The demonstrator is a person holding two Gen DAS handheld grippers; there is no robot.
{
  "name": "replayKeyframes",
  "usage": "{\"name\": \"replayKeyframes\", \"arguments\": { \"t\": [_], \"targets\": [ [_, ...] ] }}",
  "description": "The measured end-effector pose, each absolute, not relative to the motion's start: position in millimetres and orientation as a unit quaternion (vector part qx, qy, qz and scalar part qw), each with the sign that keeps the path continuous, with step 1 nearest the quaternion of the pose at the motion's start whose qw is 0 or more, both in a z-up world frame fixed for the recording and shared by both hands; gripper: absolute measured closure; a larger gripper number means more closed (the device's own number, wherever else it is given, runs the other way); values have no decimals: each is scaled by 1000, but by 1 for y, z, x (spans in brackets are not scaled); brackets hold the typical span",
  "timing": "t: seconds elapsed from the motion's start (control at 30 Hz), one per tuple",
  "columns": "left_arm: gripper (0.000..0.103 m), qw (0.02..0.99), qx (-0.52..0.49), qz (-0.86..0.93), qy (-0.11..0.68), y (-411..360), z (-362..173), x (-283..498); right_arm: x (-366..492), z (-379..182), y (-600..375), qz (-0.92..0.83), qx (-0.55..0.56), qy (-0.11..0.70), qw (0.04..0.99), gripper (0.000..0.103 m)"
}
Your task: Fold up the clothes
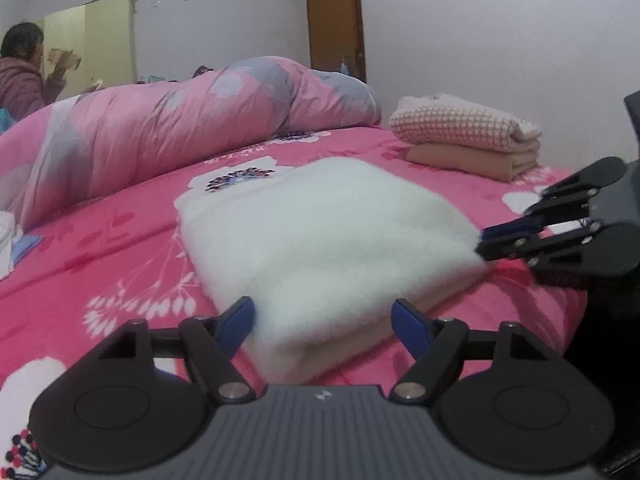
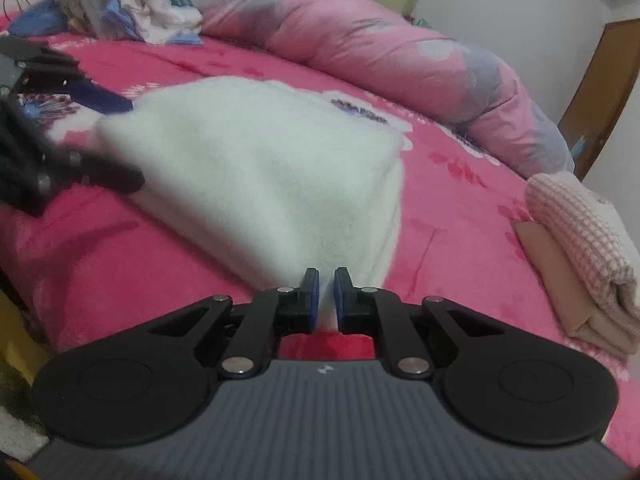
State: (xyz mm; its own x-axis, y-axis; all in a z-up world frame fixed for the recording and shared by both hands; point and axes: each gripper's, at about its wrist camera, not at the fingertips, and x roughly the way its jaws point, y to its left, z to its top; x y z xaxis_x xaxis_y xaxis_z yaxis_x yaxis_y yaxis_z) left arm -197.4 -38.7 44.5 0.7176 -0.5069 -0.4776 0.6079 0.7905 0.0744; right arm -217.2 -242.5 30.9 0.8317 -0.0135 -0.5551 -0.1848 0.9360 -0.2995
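Note:
A folded white fleece garment [image 1: 320, 232] [image 2: 260, 168] lies on the pink flowered bed sheet [image 1: 100, 264]. My left gripper [image 1: 322, 320] stands open, and its blue pads [image 1: 236, 324] straddle the garment's near corner without a clear squeeze. In the right wrist view the left gripper [image 2: 134, 140] sits blurred at the garment's left corner, one finger on each side. My right gripper [image 2: 326, 300] is shut on the garment's other near corner, with white fabric pinched between its pads. From the left wrist view the right gripper [image 1: 482, 242] grips the garment's right edge.
Two folded garments, a pink checked one on a beige one, are stacked [image 1: 468, 136] [image 2: 584, 248] to the right on the bed. A rolled pink quilt [image 1: 180, 120] [image 2: 400, 52] runs along the far side. Loose clothes [image 2: 132, 12] lie far left. A person [image 1: 24, 76] stands beyond the bed.

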Motion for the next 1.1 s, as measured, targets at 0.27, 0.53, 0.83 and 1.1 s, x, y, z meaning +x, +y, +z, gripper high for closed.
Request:
{"name": "replayKeyframes", "arguments": {
  "t": [0.27,0.53,0.83,1.1],
  "targets": [
    [29,932,76,-290,205,-30,59,-178,-229,66,-252,15,-164,243,956,95],
    [30,924,75,-288,239,-32,40,-170,-216,74,-263,24,-117,230,966,95],
    [27,921,64,-290,252,-31,32,-167,-173,31,-241,83,-140,290,943,96],
    [27,905,-22,-304,298,-11,21,-149,-169,90,-214,86,-129,226,962,94]
  ]
}}
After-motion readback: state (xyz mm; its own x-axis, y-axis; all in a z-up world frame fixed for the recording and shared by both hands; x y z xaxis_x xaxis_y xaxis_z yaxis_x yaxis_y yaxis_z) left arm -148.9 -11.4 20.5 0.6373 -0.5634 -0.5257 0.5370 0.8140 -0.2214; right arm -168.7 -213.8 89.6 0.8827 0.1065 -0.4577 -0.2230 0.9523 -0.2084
